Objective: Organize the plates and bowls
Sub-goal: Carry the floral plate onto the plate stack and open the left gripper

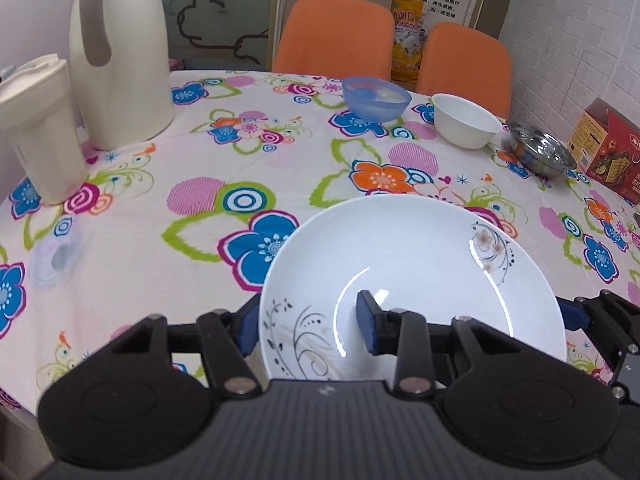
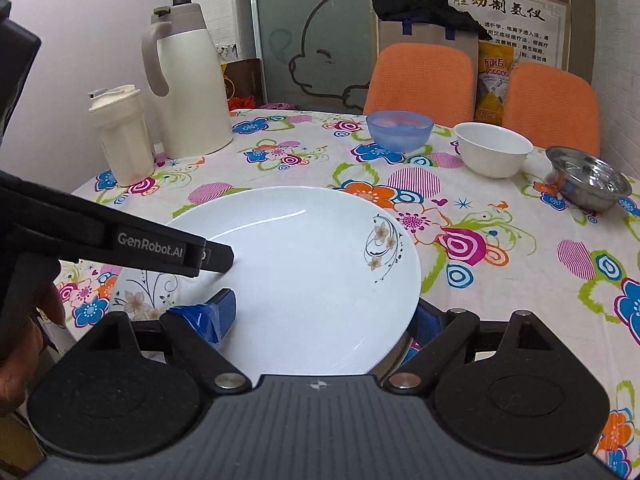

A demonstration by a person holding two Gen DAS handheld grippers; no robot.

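The white plate [image 1: 412,272] lay on the flowered tablecloth [image 1: 160,168], close in front of both cameras. The left gripper [image 1: 310,320] straddled the plate's left rim: one blue pad sat outside the edge, the other rested over the plate's well, and whether they were actually pinching the rim could not be told. The right gripper [image 2: 324,320] reached around the plate's right side with its jaws spread wide, one blue pad over the plate's inner surface and the other below the outer edge, half hidden by the rim.

Beyond the plate, well apart from it, stood a blue bowl [image 1: 376,98], a white bowl [image 1: 464,126] just beside it, and a steel bowl [image 1: 542,152] further right. A red box [image 1: 610,148] sat next to the steel bowl, cut off by the picture's edge. A tall cream jug [image 1: 120,52] and a smaller cream jug [image 1: 36,128] stood at the far left. Two orange chairs [image 1: 334,36] stood behind the table.

In the right wrist view, part of a hand [image 2: 24,332] showed at the left edge, mostly hidden.
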